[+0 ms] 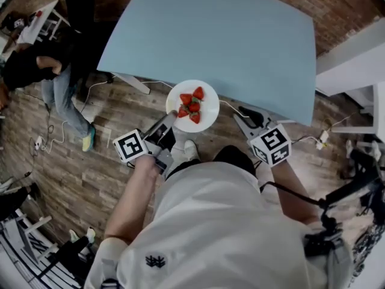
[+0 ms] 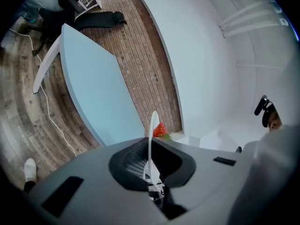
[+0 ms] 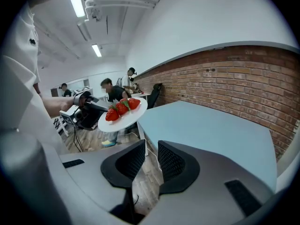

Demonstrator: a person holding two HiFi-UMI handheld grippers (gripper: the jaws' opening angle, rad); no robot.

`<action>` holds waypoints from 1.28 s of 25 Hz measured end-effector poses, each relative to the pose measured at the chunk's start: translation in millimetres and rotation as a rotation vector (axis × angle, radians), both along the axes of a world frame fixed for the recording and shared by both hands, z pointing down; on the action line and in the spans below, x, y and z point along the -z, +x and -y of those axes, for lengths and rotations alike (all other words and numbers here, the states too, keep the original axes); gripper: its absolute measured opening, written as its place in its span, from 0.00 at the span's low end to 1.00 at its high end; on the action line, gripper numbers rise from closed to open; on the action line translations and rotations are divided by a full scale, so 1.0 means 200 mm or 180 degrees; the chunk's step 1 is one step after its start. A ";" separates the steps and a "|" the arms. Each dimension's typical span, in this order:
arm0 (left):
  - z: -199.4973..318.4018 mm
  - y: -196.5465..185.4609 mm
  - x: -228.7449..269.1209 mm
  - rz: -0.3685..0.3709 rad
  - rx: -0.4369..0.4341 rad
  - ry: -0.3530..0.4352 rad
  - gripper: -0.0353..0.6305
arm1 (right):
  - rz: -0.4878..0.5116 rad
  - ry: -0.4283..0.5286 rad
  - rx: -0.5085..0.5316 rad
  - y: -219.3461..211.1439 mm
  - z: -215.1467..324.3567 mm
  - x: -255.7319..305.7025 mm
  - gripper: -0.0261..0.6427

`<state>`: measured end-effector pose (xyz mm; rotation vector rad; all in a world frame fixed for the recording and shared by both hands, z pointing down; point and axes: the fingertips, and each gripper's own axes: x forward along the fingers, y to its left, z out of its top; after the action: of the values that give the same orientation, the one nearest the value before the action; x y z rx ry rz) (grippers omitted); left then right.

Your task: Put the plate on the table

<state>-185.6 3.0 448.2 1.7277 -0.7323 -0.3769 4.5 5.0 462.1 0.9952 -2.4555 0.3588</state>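
Note:
A white plate (image 1: 208, 111) carrying a few strawberries (image 1: 191, 104) hangs in the air just off the near edge of the light-blue table (image 1: 222, 41). My left gripper (image 1: 170, 118) is shut on the plate's near-left rim. In the left gripper view the plate's rim (image 2: 151, 130) stands edge-on between the jaws, a strawberry (image 2: 160, 130) behind it. My right gripper (image 1: 242, 121) is open and holds nothing, to the right of the plate. The right gripper view shows the plate (image 3: 123, 118) level, held to the left of the table (image 3: 206, 125), well ahead of my right gripper (image 3: 152, 154).
Wooden floor with cables (image 1: 57, 138) lies under the plate. A person (image 1: 36, 71) sits at the far left. A white desk (image 1: 355, 59) stands to the right, and a brick wall (image 3: 234, 74) runs behind the table.

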 end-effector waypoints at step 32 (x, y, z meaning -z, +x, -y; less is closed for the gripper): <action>1.43 0.68 -0.36 0.0191 -0.0080 -0.0404 0.07 | 0.0067 -0.0404 -0.0183 0.71 1.11 -0.16 0.15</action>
<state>-48.8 -282.6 520.6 1.6326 -0.7612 -0.2567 147.3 -217.8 495.0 1.0140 -2.3934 0.5396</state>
